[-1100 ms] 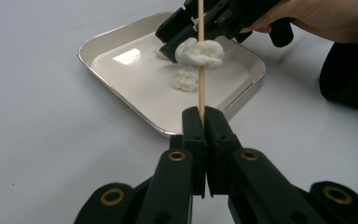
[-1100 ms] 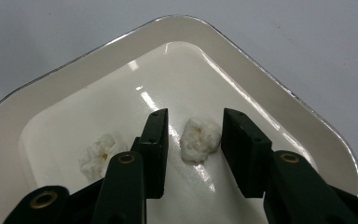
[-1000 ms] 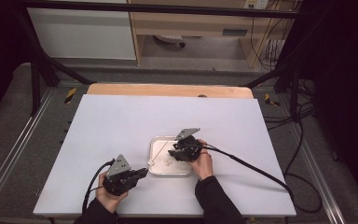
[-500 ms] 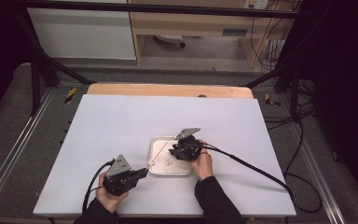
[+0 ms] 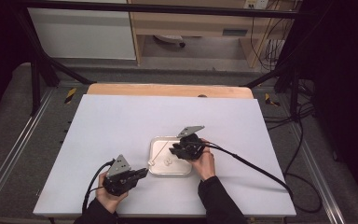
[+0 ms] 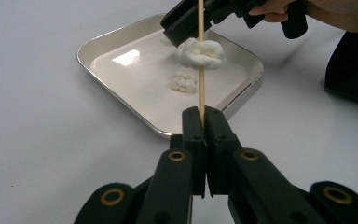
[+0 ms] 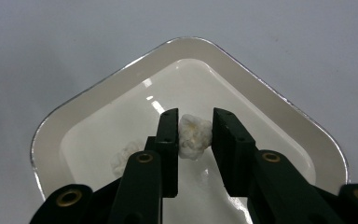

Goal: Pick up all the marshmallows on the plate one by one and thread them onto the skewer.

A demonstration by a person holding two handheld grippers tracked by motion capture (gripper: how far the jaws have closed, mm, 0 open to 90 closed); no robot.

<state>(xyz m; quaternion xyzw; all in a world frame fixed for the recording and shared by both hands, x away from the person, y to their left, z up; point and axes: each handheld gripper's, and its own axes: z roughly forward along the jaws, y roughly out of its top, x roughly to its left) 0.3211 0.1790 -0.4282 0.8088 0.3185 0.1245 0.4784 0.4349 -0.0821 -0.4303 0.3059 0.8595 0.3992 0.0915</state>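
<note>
Skewer stands pinched in the left gripper near the table's front edge; beyond, over the tray, the right gripper has just been closing, now squeezing a cotton ball, probably ready for threading.

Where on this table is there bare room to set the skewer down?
The white table is bare left of and behind the tray, and right of the right gripper. It is crowded at the tray, where the left gripper, wooden skewer and cotton ball meet.
</note>
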